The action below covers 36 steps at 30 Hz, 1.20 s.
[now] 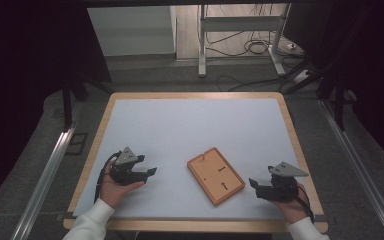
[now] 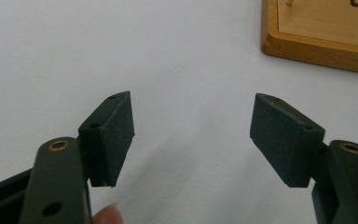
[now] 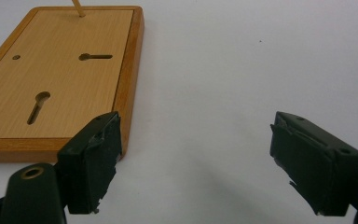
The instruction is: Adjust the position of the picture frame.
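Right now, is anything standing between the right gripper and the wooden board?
Nothing visible: only bare white table lies between the right gripper and the wooden board; its jaws are open and empty.

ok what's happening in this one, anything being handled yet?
Not yet. A person holds a gripper in each hand, low over the white table. The left gripper and the right gripper are both open and empty, fingers apart. Between them a wooden board lies flat on the table, with two keyhole slots, a small hole and a thin peg standing near its far end. In the right gripper view the board's near corner sits just beyond one finger. Neither gripper touches it.
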### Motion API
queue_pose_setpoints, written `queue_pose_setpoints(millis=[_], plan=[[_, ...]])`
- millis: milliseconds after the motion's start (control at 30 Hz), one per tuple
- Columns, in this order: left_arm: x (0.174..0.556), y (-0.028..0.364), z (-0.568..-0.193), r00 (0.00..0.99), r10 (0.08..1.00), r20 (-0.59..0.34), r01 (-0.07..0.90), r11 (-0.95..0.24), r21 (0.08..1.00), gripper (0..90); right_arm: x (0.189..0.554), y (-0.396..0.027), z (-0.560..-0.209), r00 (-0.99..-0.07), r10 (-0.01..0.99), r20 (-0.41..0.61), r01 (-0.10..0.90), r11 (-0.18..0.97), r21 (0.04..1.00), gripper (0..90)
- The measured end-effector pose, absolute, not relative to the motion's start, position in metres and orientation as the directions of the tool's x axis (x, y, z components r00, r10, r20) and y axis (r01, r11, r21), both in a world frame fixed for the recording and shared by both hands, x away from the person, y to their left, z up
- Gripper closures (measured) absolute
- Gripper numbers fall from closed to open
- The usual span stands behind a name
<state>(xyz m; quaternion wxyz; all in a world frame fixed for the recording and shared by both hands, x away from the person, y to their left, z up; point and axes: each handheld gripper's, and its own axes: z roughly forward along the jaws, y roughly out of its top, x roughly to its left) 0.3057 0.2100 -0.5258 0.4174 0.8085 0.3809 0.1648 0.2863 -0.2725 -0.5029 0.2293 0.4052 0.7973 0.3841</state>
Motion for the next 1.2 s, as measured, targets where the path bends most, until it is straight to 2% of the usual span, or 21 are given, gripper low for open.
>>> queue_pose_setpoints(millis=[667, 833, 1200], plan=[[0.307, 0.200, -0.517, 0.624, 0.776, -0.088, 0.520, -0.328, 0.789, 31.4, 0.288, -0.275, -0.503, -0.571, 0.820, -0.039, 0.480, 0.372, 0.794, 17.6], [0.309, 0.193, -0.507, 0.638, 0.769, -0.045, 0.490, -0.361, 0.793, 30.8, 0.285, -0.276, -0.502, -0.565, 0.824, -0.043, 0.479, 0.370, 0.796, 17.6], [0.317, 0.172, -0.493, 0.681, 0.729, -0.068, 0.473, -0.367, 0.801, 30.2, 0.282, -0.278, -0.502, -0.556, 0.830, -0.043, 0.476, 0.360, 0.803, 17.3]])
